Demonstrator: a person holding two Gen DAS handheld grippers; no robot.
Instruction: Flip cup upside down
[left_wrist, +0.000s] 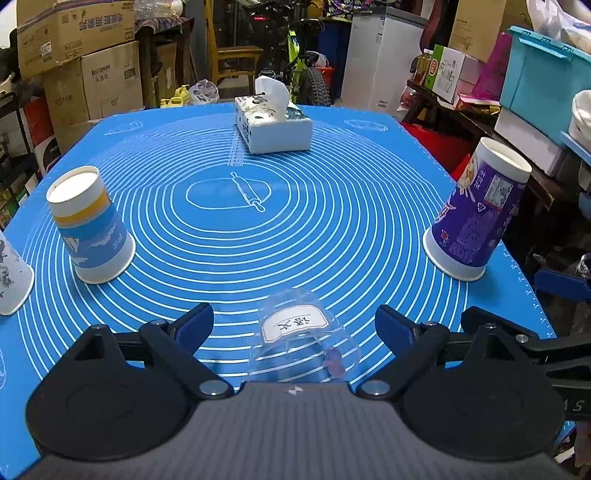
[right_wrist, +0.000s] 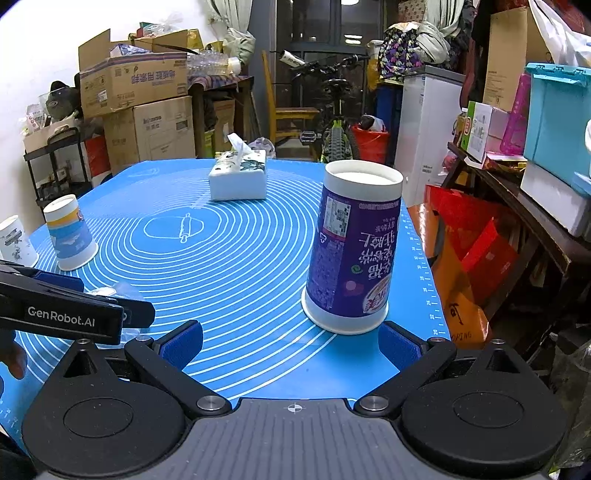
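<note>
- A clear cup (left_wrist: 301, 341) lies upside down at the near edge of the blue mat (left_wrist: 229, 243), between the wide-spread fingers of the left gripper (left_wrist: 294, 323), touching neither blue pad.
- The right gripper (right_wrist: 290, 341) hangs with its fingers wide apart and holding nothing; a purple cup (right_wrist: 352, 247) stands inverted just beyond its right pad (right_wrist: 399, 347), close to the mat's right edge.
- At the left edge, a blue-and-yellow cup (left_wrist: 90, 230) sits rim-down, with a white cup (left_wrist: 9, 280) beside it, partly cut off by the frame.
- A tissue box (left_wrist: 273, 123) rests near the far edge, well apart from every cup.
- The mat's centre, ringed with white circles around a rolling-pin drawing (left_wrist: 247, 194), lies open between the cups.
- Beyond the right edge, a red bag (right_wrist: 469, 266) and a loaded shelf (right_wrist: 517, 192) crowd close; boxes (left_wrist: 74, 48) and a bicycle (right_wrist: 332, 110) stand past the far edge.
</note>
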